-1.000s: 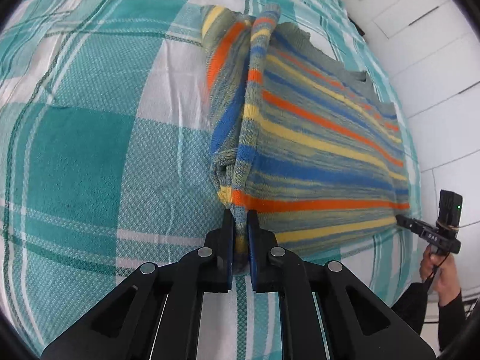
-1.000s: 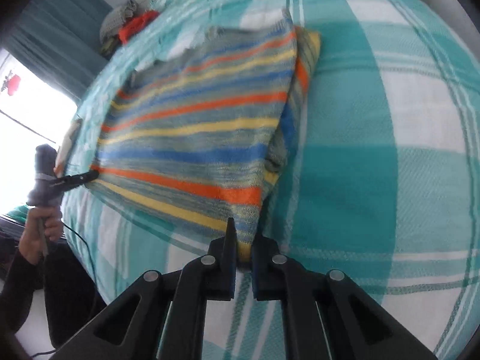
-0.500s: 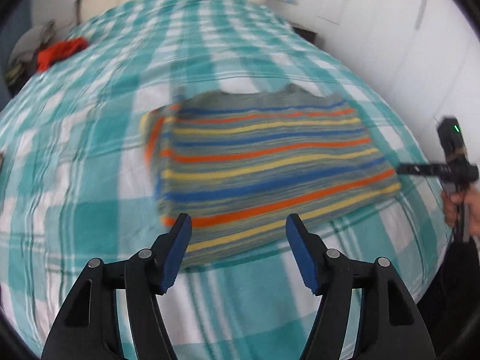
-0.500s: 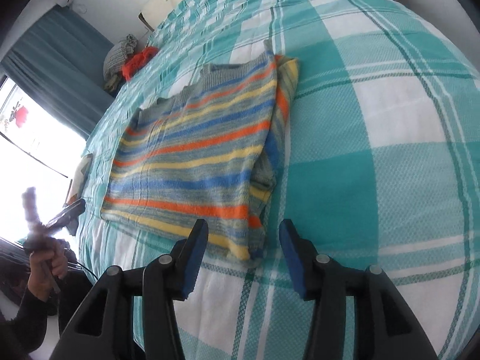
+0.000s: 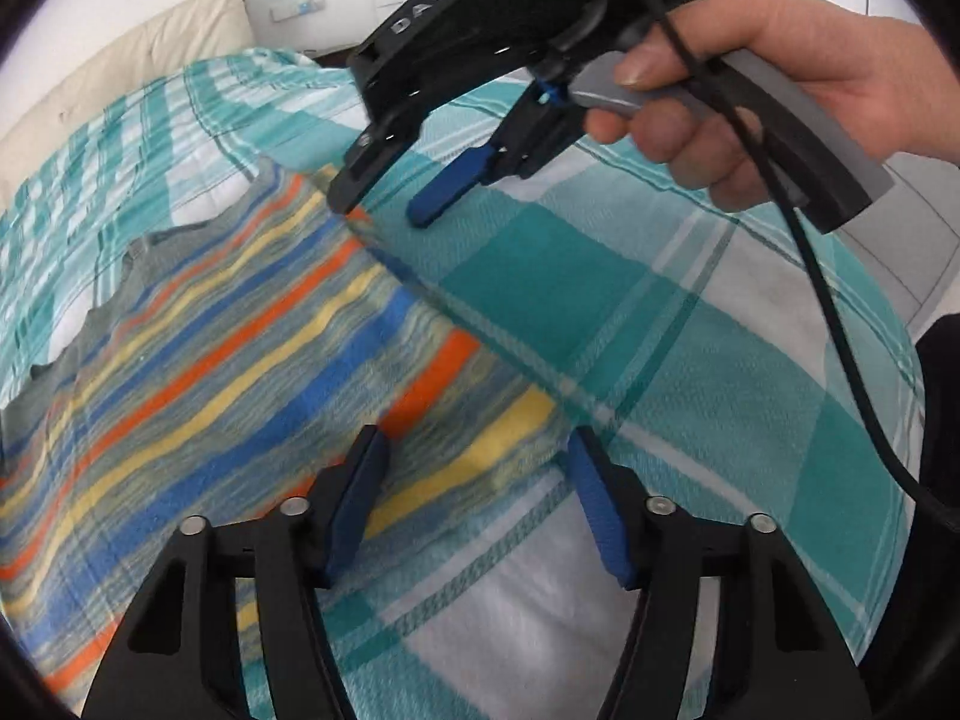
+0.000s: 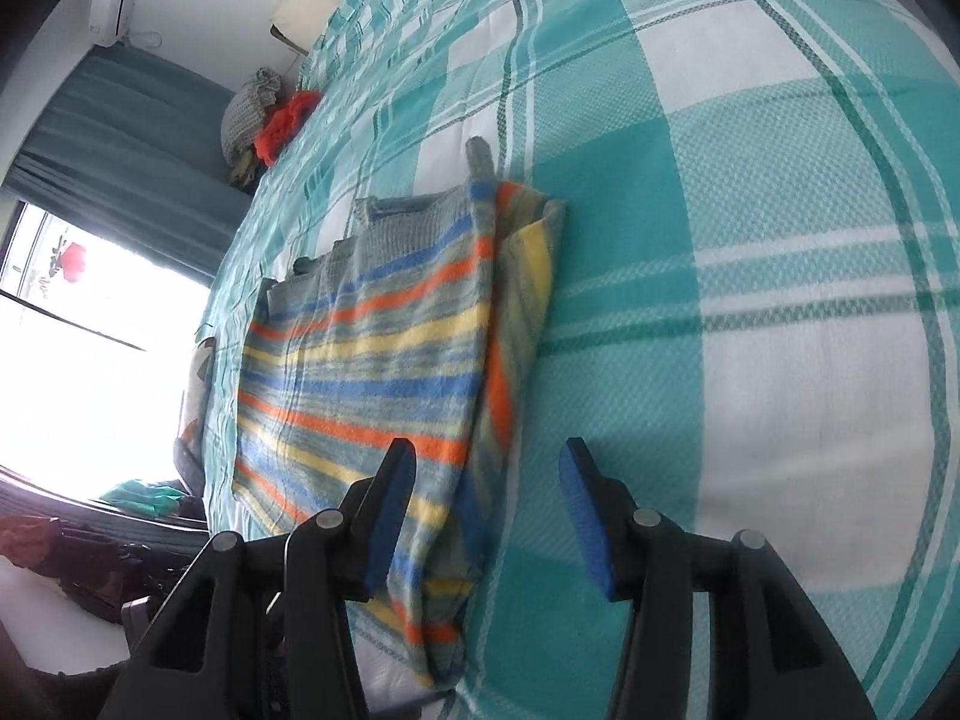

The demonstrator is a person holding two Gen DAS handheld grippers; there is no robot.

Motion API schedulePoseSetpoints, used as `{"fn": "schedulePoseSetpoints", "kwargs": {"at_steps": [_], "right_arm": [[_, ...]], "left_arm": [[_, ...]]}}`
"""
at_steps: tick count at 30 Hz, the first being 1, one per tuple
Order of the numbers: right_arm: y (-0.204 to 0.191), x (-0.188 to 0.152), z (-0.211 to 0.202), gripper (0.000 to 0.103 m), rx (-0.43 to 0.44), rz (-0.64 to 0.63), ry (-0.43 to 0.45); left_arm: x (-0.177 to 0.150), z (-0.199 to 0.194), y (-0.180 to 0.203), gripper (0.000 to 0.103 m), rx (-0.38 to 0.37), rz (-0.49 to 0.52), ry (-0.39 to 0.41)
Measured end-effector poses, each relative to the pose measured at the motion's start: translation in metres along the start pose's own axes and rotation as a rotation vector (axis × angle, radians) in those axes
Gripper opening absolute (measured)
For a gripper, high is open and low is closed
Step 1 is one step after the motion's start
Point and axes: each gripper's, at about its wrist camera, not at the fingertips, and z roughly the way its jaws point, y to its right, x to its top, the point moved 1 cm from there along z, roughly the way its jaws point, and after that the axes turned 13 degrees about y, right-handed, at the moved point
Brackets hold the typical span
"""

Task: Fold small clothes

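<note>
So the striped knit sweater (image 6: 384, 360) in orange, blue, yellow and grey lies flat on the teal-and-white checked bedspread (image 6: 750, 240), one sleeve folded in along its right edge. The left gripper (image 5: 474, 504) has its blue-padded fingers spread wide, nothing between them, hovering over the sweater's lower corner where it meets the bedspread. The right gripper (image 6: 486, 516) is spread open too, over the sweater's near edge. In the left wrist view you can see the right gripper (image 5: 390, 210) from the side, held by the person's right hand (image 5: 750, 96) on a grey trigger handle, its tips near the sweater's far corner.
</note>
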Motion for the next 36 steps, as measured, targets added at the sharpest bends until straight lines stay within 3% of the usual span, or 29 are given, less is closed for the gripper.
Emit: {"fn": "schedulePoseSetpoints", "kwargs": {"at_steps": [1, 3, 5, 6, 7, 8, 9, 13, 17, 21, 26, 32, 34, 36], "right_arm": [[0.002, 0.007, 0.006, 0.050, 0.002, 0.002, -0.004], [0.001, 0.021, 0.021, 0.050, 0.016, 0.011, 0.001], [0.000, 0.033, 0.036, 0.049, 0.030, 0.034, 0.024], [0.001, 0.038, 0.042, 0.036, 0.033, 0.049, 0.035], [0.001, 0.042, 0.048, 0.017, 0.004, 0.058, 0.046], [-0.001, 0.045, 0.052, 0.008, -0.024, 0.066, 0.054], [-0.005, 0.047, 0.052, 0.008, -0.030, 0.063, 0.069], [-0.044, 0.050, 0.035, 0.007, 0.013, 0.012, 0.125], [-0.115, 0.054, 0.047, 0.007, 0.093, -0.074, 0.116], [-0.199, 0.042, 0.104, 0.007, 0.134, -0.178, 0.066], [-0.278, 0.017, 0.193, 0.007, 0.140, -0.245, -0.005], [-0.316, -0.004, 0.254, 0.008, 0.090, -0.281, -0.028], [-0.315, -0.009, 0.268, 0.018, 0.109, -0.281, -0.059], [-0.310, -0.007, 0.275, 0.047, 0.151, -0.213, -0.073]], "left_arm": [[0.002, 0.005, 0.003, 0.041, 0.025, 0.008, 0.005], [0.005, 0.009, 0.005, 0.013, 0.081, 0.029, 0.018], [0.006, 0.008, -0.001, 0.009, 0.093, -0.010, 0.034], [0.007, 0.002, -0.007, 0.008, 0.083, -0.047, 0.050], [0.007, -0.006, -0.012, 0.007, 0.074, -0.082, 0.072], [0.007, -0.016, -0.018, 0.007, 0.065, -0.116, 0.098], [0.006, -0.029, -0.025, 0.007, 0.065, -0.146, 0.125], [-0.007, -0.087, -0.069, 0.007, 0.095, -0.319, 0.206], [-0.038, -0.143, -0.126, 0.007, 0.173, -0.517, 0.250], [-0.080, -0.181, -0.172, 0.007, 0.284, -0.667, 0.247], [-0.124, -0.186, -0.212, 0.007, 0.385, -0.798, 0.209], [-0.162, -0.188, -0.240, 0.008, 0.411, -0.893, 0.185], [-0.168, -0.187, -0.243, 0.015, 0.398, -0.923, 0.158], [-0.171, -0.193, -0.246, 0.022, 0.376, -0.953, 0.161]]}}
